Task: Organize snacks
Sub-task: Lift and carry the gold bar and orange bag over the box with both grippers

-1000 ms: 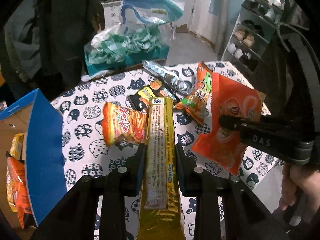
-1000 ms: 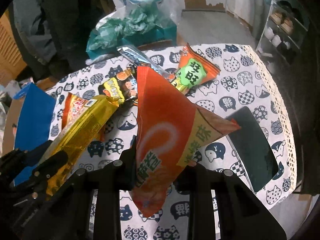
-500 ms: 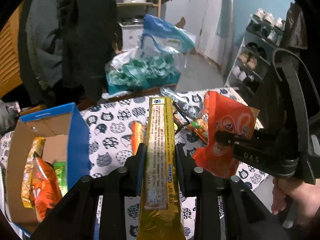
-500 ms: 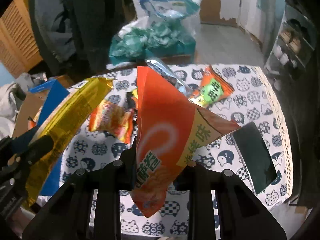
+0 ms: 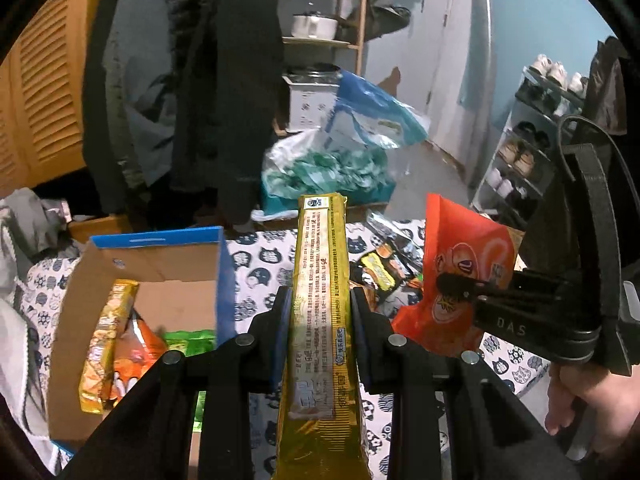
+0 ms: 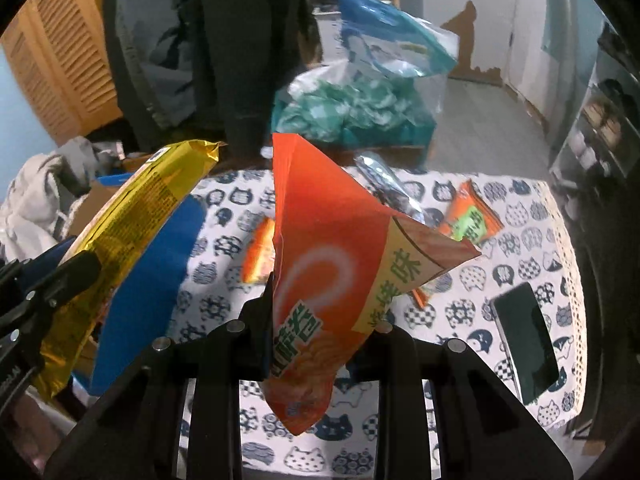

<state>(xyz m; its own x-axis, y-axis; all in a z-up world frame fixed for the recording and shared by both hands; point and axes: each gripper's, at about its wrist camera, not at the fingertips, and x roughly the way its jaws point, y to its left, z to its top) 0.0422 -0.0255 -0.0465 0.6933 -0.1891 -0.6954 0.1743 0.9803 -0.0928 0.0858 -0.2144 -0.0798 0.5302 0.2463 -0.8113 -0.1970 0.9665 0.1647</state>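
Left tool [image 5: 320, 312]: black, angular fingers clamped on a long gold foil packet [image 5: 320, 320] — glossy, crinkled, a printed label strip running its length; the packet juts forward above the desk.
Right tool [image 6: 320, 320]: clamped on an orange snack bag [image 6: 332, 272], smooth shiny film, puffed into a wedge with a pointed corner out to the right; held in the air over the desk.
Right tool seen from the left wrist [image 5: 452, 284]: slim black fingers pinching the same orange bag [image 5: 460, 264], a bare hand [image 5: 592, 400] gripping the handle below.
Cardboard box [image 5: 156, 264]: open, brown corrugated inside, blue outside, at the desk's left edge, below and left of the gold packet; holds a yellow packet [image 5: 104, 340], an orange packet [image 5: 136, 352] and a green one [image 5: 184, 340].
Desk [image 6: 520, 208]: covered by a white cloth printed with dark cat heads, lacy along the right edge.
Loose snacks on the cloth: a small orange-and-green bag [image 6: 472, 220], a silvery foil wrapper [image 6: 384, 188], a blurred orange packet [image 6: 260, 256].
Dark flat slab [image 6: 524, 340]: rectangular, glossy — lying near the right edge.
Beyond the desk: a clear plastic bag [image 6: 352, 104] stuffed with teal-and-white wrapped pieces.
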